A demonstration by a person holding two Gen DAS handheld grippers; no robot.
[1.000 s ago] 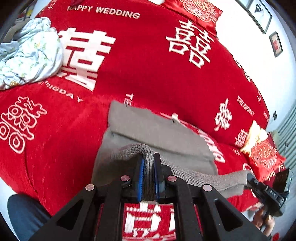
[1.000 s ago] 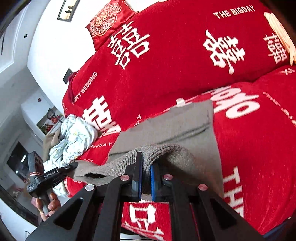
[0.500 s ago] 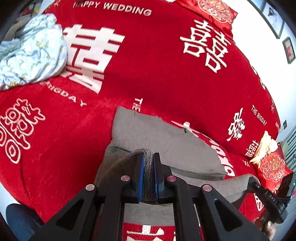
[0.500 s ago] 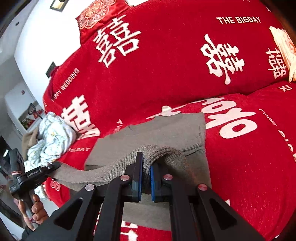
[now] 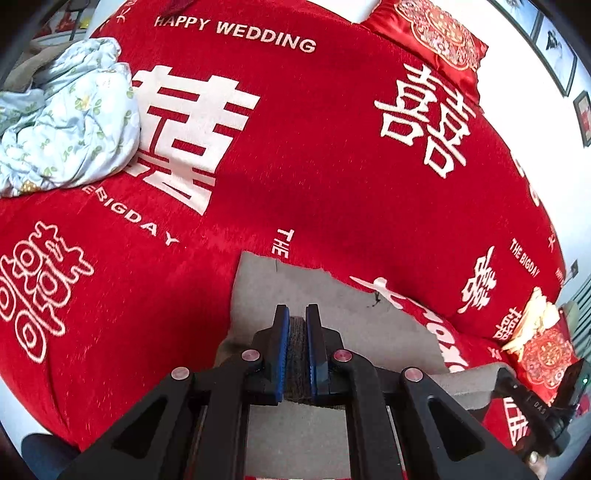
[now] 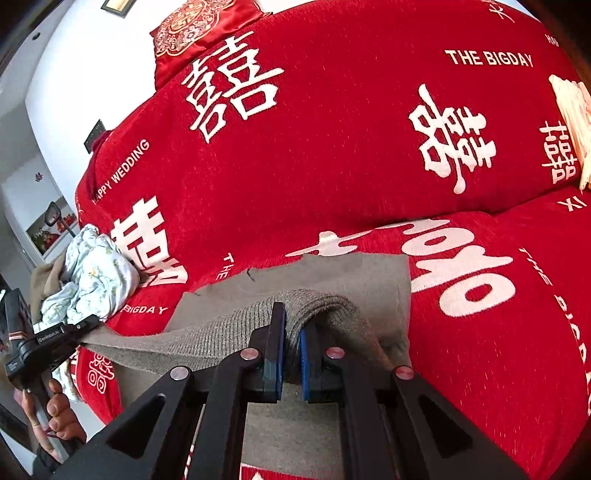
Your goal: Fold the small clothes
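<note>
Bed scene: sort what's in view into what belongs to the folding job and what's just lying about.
In the job:
- grey knit garment
- left gripper, shut on its ribbed edge
- right gripper, shut on the same edge

Lying about:
- crumpled floral cloth
- red bedspread
- embroidered red pillow
- framed pictures on the wall

Each claw (image 5: 296,347) is matte black plastic with triangular cut-outs, silver round screw heads at the joints and blue pads lining its fingers (image 6: 274,343). The left claw (image 6: 86,325) carries small white lettering.
</note>
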